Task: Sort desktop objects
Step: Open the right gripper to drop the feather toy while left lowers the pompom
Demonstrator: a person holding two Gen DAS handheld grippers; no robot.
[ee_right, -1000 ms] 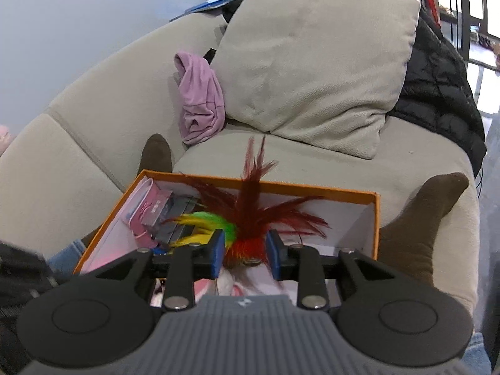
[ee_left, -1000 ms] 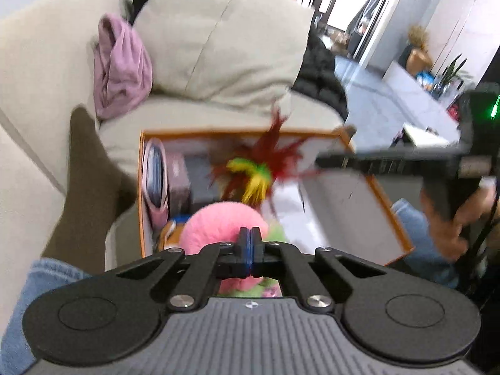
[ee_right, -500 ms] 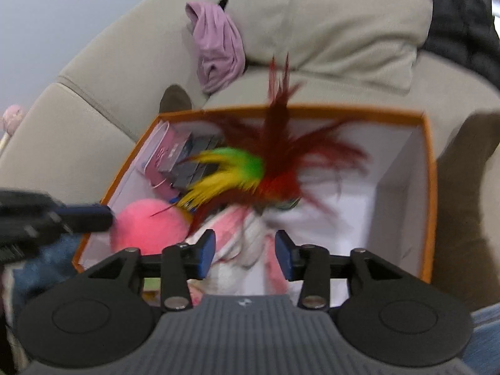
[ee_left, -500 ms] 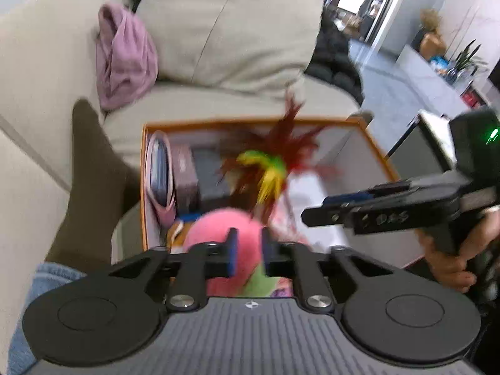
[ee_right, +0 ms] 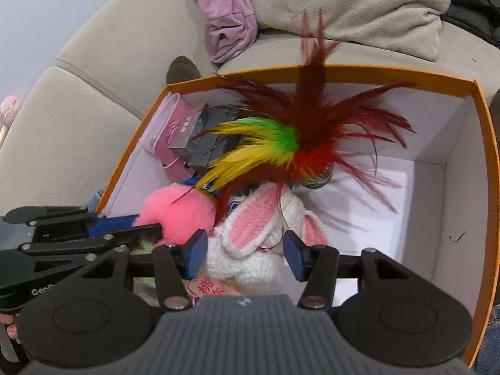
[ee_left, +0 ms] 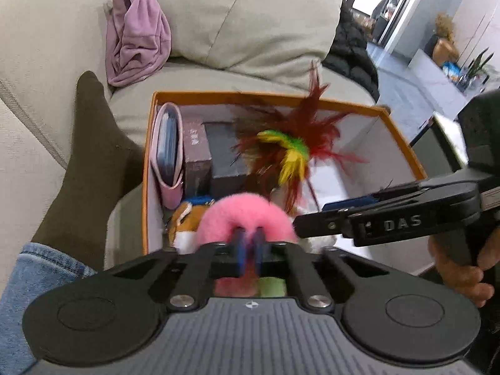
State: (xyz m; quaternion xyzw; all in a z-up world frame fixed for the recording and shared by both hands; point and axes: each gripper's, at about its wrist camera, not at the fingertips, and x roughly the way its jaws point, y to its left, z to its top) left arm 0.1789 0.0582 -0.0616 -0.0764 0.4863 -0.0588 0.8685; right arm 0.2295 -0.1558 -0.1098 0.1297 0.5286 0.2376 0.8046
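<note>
A feather shuttlecock (ee_right: 290, 153) — red plumes with a green and yellow tuft — is standing loose inside the orange box (ee_right: 486, 143), its plumes rising above the rim and its base resting on the things packed toward the box's near left side. Just below it a knitted white-and-pink rabbit (ee_right: 256, 237) is lying, and the right gripper (ee_right: 245, 254) is hovering over that rabbit with its jaws opening; the rabbit is sitting between the blue pads (ee_right: 195, 253) but they are not pressing on it.

Beside the rabbit a fluffy pink ball (ee_left: 247, 215) is sitting in the box's near left corner. The left gripper (ee_left: 248, 245) is pushing its tips into the fluff, and its jaws are drawn nearly together — a pinch of pink fur seems to be caught between them, though blur is making that hard to confirm.

Along the box's left wall a pink pouch (ee_left: 168, 153) is standing on edge, with two dark small boxes (ee_left: 212, 153) next to it. The box is resting on a beige sofa (ee_left: 37, 62), with a cushion (ee_left: 250, 22) and a crumpled mauve garment (ee_left: 134, 37) behind it.
</note>
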